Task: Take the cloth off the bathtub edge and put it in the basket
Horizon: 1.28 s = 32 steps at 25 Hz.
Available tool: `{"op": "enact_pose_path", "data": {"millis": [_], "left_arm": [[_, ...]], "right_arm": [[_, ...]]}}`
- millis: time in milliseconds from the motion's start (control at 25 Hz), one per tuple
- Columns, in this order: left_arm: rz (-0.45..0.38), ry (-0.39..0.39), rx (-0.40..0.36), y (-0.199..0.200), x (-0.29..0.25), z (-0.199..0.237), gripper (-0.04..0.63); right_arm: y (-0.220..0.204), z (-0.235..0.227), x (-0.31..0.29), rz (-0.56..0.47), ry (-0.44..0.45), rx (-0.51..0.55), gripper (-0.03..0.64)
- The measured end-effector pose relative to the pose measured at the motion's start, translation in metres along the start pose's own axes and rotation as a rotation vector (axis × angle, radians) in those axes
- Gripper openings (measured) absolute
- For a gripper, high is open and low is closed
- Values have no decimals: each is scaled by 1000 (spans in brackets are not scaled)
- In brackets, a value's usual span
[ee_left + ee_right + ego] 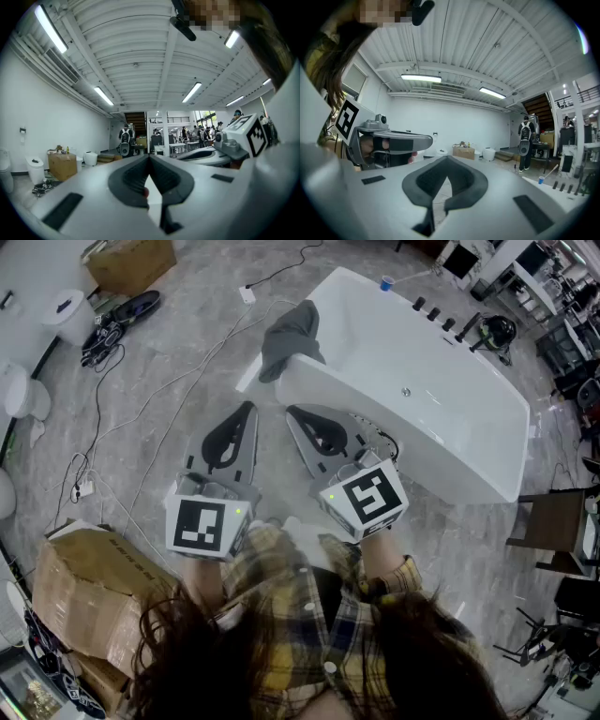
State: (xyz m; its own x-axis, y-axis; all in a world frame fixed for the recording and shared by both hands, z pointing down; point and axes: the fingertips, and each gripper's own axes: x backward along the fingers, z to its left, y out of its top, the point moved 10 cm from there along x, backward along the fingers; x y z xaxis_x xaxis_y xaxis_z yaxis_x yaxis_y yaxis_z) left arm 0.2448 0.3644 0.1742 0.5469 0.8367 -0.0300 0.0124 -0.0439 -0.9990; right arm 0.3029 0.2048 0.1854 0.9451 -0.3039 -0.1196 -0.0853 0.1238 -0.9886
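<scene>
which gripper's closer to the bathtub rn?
Right. The right gripper sits beside the bathtub at its near end. The left gripper is farther out over the floor, beyond the right one. Both jaws are shut.

Cloth (292, 334) lies over the bathtub (422, 418) rim, underside hidden. Cardboard box (89, 582) partly behind the person's hair (187, 652). Chair (555, 526) cut by right edge. Far people (125, 136) in left gripper view too small to detail. Right gripper view: right hand-held gripper (447, 161) body blocks most of the bathtub.
</scene>
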Motion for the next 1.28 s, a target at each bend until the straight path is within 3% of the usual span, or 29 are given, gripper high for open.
{"op": "enact_pose_path", "data": {"millis": [680,1000,1280], "left_arm": [[12,63,-19,-12,3,-12,17],[23,56,-8,-28,-18,26,17],[21,-6,16,-32,-80,99,17]], "right_arm": [[-27,-18,20,-25,6,-76,15],[-38,-29,-20,6,-2,-86,15],[-34,-61,-94,32,-60,-93,15]]}}
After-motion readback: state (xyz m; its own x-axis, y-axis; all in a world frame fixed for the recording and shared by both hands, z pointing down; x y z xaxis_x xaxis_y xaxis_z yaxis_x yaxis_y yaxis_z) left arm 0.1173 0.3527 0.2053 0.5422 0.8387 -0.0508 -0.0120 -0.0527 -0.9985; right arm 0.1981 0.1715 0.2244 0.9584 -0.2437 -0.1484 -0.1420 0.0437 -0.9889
